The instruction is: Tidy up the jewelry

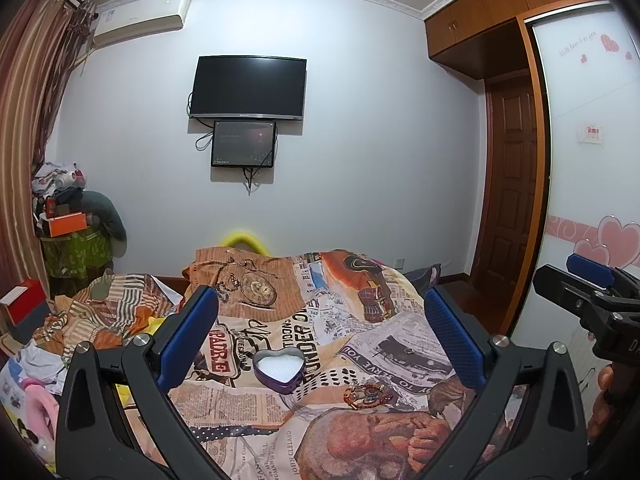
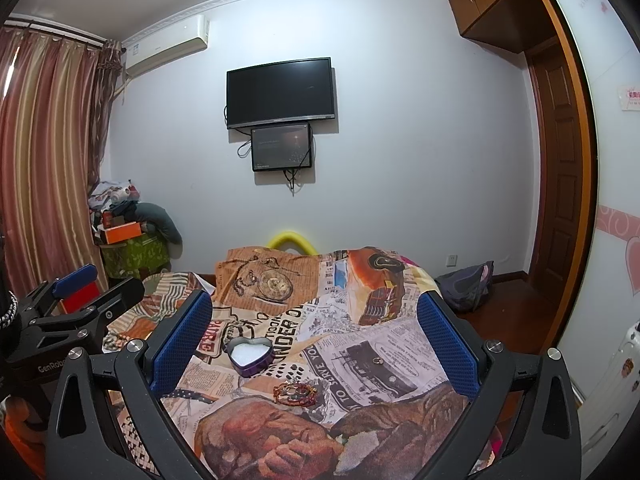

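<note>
Both tools hang wide apart and empty above the bed, the left tool (image 1: 320, 332) and the right tool (image 2: 316, 332) each framing the purple heart-shaped tin with its white lining (image 2: 250, 356), the tangled red-and-gold beaded bracelet (image 2: 295, 393) lying near it, and the small gold ring (image 2: 377, 360) resting apart on the newspaper-print quilt (image 2: 360, 312). My worry is that the soft, rumpled cover gives under any press, so a finger could push the ring into a fold or simply lose it against the busy print. Equally, the bracelet's loose loops might snag or slip from the pads, and a nudge could tip the light tin.
</note>
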{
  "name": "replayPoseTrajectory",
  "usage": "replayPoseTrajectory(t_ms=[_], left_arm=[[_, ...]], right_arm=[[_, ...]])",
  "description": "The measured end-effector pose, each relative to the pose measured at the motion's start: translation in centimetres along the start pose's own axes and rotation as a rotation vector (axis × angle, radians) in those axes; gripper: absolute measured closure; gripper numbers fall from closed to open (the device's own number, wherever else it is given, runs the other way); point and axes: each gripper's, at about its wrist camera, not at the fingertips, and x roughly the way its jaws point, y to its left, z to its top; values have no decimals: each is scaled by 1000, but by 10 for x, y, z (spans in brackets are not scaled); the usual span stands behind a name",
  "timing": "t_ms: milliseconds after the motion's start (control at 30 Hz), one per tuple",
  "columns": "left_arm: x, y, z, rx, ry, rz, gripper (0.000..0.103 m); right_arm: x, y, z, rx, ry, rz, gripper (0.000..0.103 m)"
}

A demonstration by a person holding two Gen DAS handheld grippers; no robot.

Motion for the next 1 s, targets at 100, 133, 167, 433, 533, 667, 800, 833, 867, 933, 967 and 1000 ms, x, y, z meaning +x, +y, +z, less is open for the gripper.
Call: replayPoseTrajectory(t_ms=[100,133,167,433,533,667,800,833,867,933,967,1000], left_arm=[[0,0,0,-1,0,-1,0],[1,-1,0,-2,0,-2,0],[1,-1,-1,-1,1,-2,0],[2,-1,-1,0,4,-2,0],[4,0,0,-1,9,-2,0],[11,1,-1,-3,21,-4,0],[22,3,-4,3,49,-14,0],[25,3,-5,4,56,-15,0],[29,3,-7,4,66,-16,0],[38,5,-11,-3,86,-10,0],[43,7,-13,-9,97,-7,0],[51,10,-17,-20,116,-7,0]], right_arm=[[1,-2,-1,3,3,0,1],[2,-2,0,3,2,0,1],[1,-2,-1,3,3,0,1],[2,-3,-2,4,6,1,1],[5,-4,-3,6,14,2,1],[9,-5,-3,5,23,1,1],[16,-6,-4,8,39,1,1],[18,-7,-5,7,45,-1,1],[21,-8,-6,8,53,-2,1],[27,-10,-8,12,69,-4,1],[31,-11,-8,13,78,-5,1],[35,-12,-11,16,91,-10,1]])
